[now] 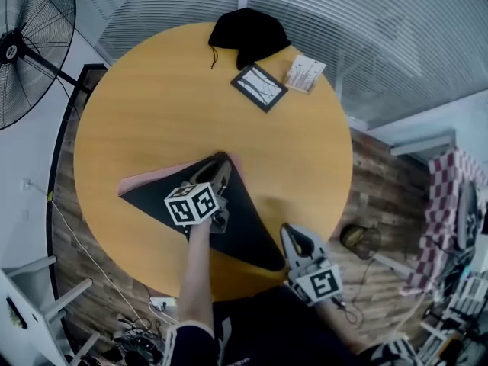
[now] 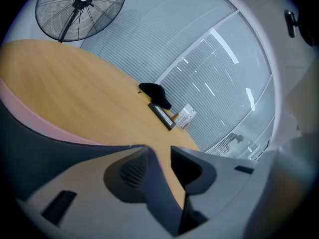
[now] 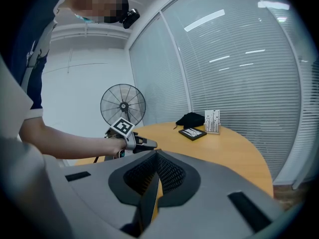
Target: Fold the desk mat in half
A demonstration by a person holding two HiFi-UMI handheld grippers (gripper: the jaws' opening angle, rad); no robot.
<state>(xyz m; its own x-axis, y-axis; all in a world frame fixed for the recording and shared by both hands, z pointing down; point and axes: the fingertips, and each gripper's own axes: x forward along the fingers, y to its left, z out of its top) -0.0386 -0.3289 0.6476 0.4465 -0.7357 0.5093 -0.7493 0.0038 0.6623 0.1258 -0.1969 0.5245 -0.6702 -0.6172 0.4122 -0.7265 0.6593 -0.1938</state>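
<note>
Your right gripper (image 1: 293,236) clamps the desk mat (image 1: 248,219), seemingly folded, in closed jaws, left gripper (image 1: 221,172) jaws open; next release, flatten.

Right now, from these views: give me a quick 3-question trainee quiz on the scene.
1. True or false: the left gripper is clamped tight on the mat.
2. What lies at the far edge of the table? A) a black bag B) a laptop C) a mug
3. Fill in: the ___ gripper is shut on the mat's near corner.

Key
1. False: its jaws stand apart, with the mat between them.
2. A
3. Right: the right gripper has its jaws together on the thin mat edge.
</note>
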